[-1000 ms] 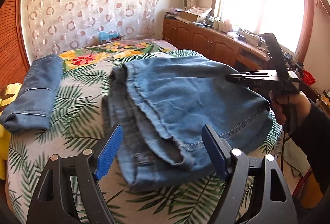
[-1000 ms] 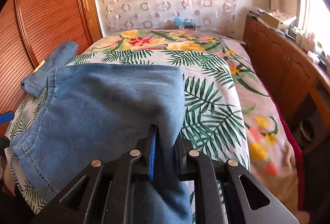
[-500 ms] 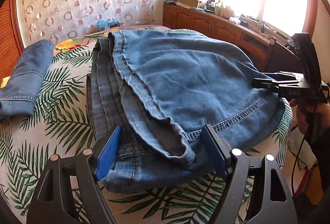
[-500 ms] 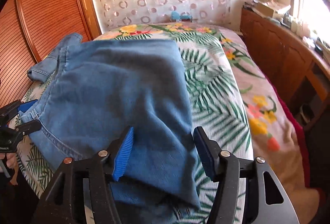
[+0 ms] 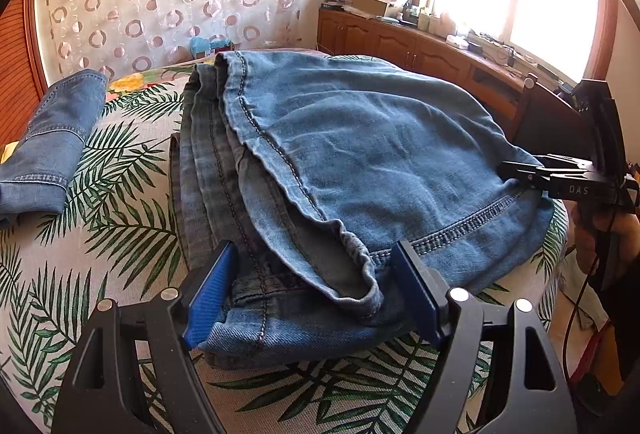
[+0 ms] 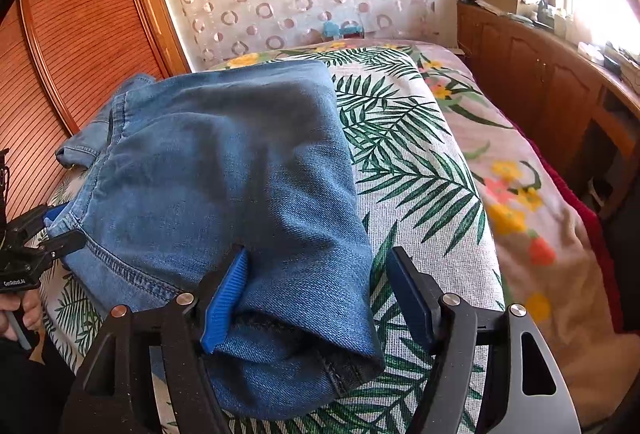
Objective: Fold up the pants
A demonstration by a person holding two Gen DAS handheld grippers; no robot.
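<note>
A pair of blue denim pants (image 5: 360, 162) lies folded in layers on the bed; it also shows in the right wrist view (image 6: 224, 170). My left gripper (image 5: 316, 294) is open, its blue pads either side of the folded edge nearest me. My right gripper (image 6: 320, 298) is open around the other near corner of the fold. In the left wrist view the right gripper (image 5: 560, 182) reaches in from the right at the pants' edge. In the right wrist view the left gripper (image 6: 36, 238) sits at the left edge.
The bed has a palm-leaf and flower cover (image 6: 420, 162). A second folded pair of jeans (image 5: 52, 138) lies at the left of the bed. A wooden cabinet (image 5: 420, 50) with clutter runs under the window on the right. A wooden wardrobe (image 6: 80, 34) stands left.
My right gripper was shut on the pants' edge a second ago and has opened. The upper layer has come down flat on the bed. Both grippers have moved closer to the fold.
</note>
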